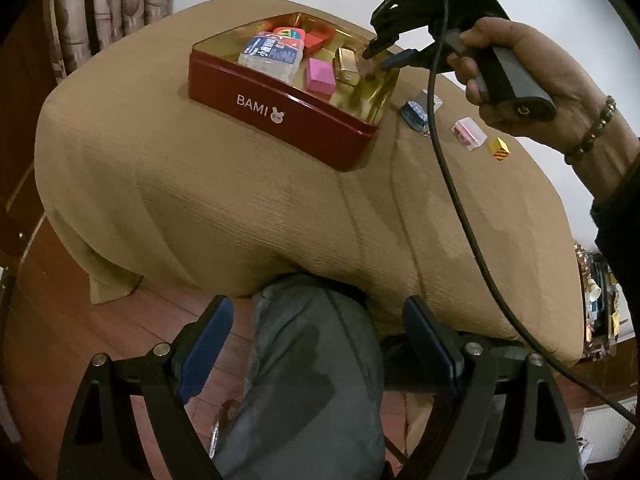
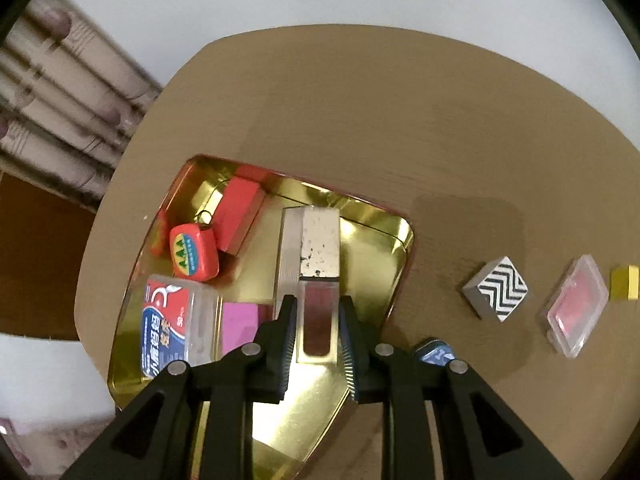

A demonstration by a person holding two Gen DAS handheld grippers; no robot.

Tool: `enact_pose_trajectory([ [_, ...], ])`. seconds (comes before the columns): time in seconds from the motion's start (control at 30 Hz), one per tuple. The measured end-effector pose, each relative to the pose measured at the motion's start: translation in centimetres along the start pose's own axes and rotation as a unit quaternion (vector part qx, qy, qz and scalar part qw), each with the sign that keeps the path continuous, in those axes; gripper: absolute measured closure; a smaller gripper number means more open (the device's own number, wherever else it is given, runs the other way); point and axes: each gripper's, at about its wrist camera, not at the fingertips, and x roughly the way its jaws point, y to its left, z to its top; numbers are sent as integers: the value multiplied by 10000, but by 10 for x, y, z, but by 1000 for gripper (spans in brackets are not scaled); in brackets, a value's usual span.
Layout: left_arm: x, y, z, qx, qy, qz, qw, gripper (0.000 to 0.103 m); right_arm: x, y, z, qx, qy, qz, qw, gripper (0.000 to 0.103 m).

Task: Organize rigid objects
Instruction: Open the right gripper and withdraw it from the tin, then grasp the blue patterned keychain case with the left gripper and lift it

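A red BAMI tin point(image 1: 280, 118) with a gold inside point(image 2: 320, 412) stands on the tan-covered table. In it lie a clear floss box point(image 2: 170, 328), a pink block point(image 2: 240, 320), a red block point(image 2: 238, 212) and an orange tape measure point(image 2: 194, 252). My right gripper point(image 2: 318, 312) is shut on a gold lighter point(image 2: 316, 264) and holds it inside the tin; it also shows in the left wrist view point(image 1: 374, 62). My left gripper point(image 1: 316, 332) is open and empty, low in front of the table above a knee.
To the right of the tin on the cloth lie a zigzag-patterned cube point(image 2: 496, 288), a clear case with red inside point(image 2: 574, 306), a yellow block point(image 2: 624, 288) and a blue item point(image 2: 434, 352). Curtains hang at the far left.
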Motion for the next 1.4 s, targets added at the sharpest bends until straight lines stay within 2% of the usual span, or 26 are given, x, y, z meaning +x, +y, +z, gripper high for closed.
enact_pose_trajectory([
  [0.1,-1,0,-2,12,26,-22,10000,20,-5,1,3,-10,-32,-135,9999,64],
  [0.2,0,-4,-3,69,57,-7,10000,20,-25,-1,-1,-124,-292,-155,9994,64],
  [0.27,-1,-7,-5,166,-32,42,9998,20,-51,-8,-11,-240,-757,242,9966,63],
  [0.33,-2,-13,-6,329,-145,193,9992,20,-79,-22,-30,-319,-1350,287,9899,60],
  [0.4,-4,-18,-8,462,-239,243,9984,20,-106,-50,-60,-294,-2032,135,9786,45],
  [0.47,-4,-24,-10,570,-285,279,9976,20,-124,-88,-97,-251,-2634,-343,9638,39],
  [0.53,-1,-32,-11,702,-229,294,9968,20,-127,-125,-127,-216,-2891,-886,9529,39],
  [0.6,1,-41,-13,847,-190,293,9958,20,-122,-168,-152,-167,-2875,-1476,9462,39],
  [0.67,4,-53,-14,1035,-157,349,9939,20,-110,-211,-173,-1,-2646,-1965,9441,39],
  [0.8,8,-84,-3,1386,-158,392,9894,20,-103,-277,-201,415,-2486,-2286,9403,39],
  [0.93,15,-117,29,1398,-306,324,9892,20,-95,-316,-218,849,-2431,-2074,9437,39],
  [1.0,22,-133,51,1200,-398,342,9914,20,-95,-330,-221,1038,-2372,-1770,9495,39],
  [1.07,33,-145,74,946,-505,351,9936,20,-100,-332,-225,1036,-2530,-1574,9489,39],
  [1.17,58,-158,109,479,-556,391,9965,20,-99,-333,-226,954,-2508,-1390,9533,39],
  [1.27,85,-166,138,117,-602,624,9962,20,-105,-340,-230,902,-2589,-1182,9544,39],
  [1.4,120,-159,166,-476,-357,692,9958,25,-110,-342,-233,798,-2667,-939,9559,38],
])
